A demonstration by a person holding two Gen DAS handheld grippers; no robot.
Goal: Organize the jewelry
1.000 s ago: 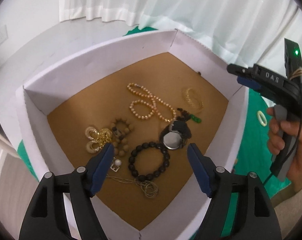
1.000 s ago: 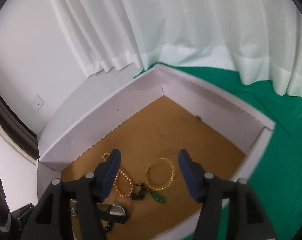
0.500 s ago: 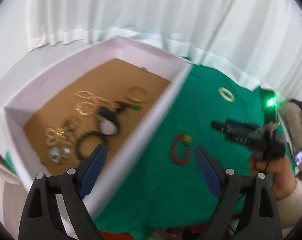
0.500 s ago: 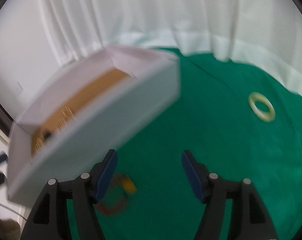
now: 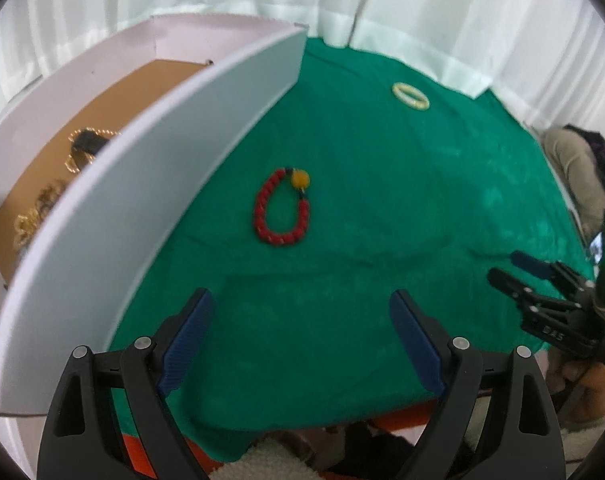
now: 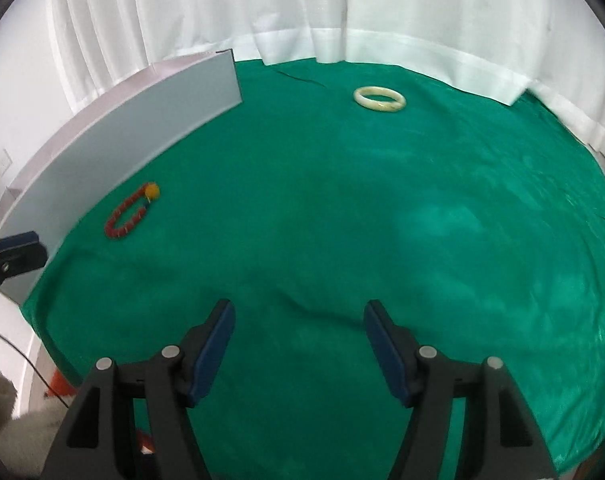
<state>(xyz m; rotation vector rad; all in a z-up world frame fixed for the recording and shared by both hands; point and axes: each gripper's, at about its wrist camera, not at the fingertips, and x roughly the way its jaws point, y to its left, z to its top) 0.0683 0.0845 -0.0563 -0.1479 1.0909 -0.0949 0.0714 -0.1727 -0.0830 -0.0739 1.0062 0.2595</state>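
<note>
Green cloth [image 5: 342, 280] is covering the table and filling most of both views, soft enough that a pad pressed down could drag a fold along with it. White box [image 5: 150, 184] is standing at the left of the left wrist view, its brown floor already holding gold and dark pieces, though they are too blurred to name.

Both grippers are hanging over bare cloth, having swung off the box. The left gripper [image 5: 300, 340] is standing wide and the right gripper [image 6: 298, 350] fairly wide; both have just been opening their jaws, with nothing between them.

Red beaded bracelet [image 5: 281, 208] is lying flat near the box wall, centre of the left view. It is probably light and limp, so pinching one side of the loop should be enough. Pale bangle [image 6: 379, 99] is sitting well apart in the upper middle of the right view; it looks rigid, smooth and likely brittle, so gripping across its band seems safest.
</note>
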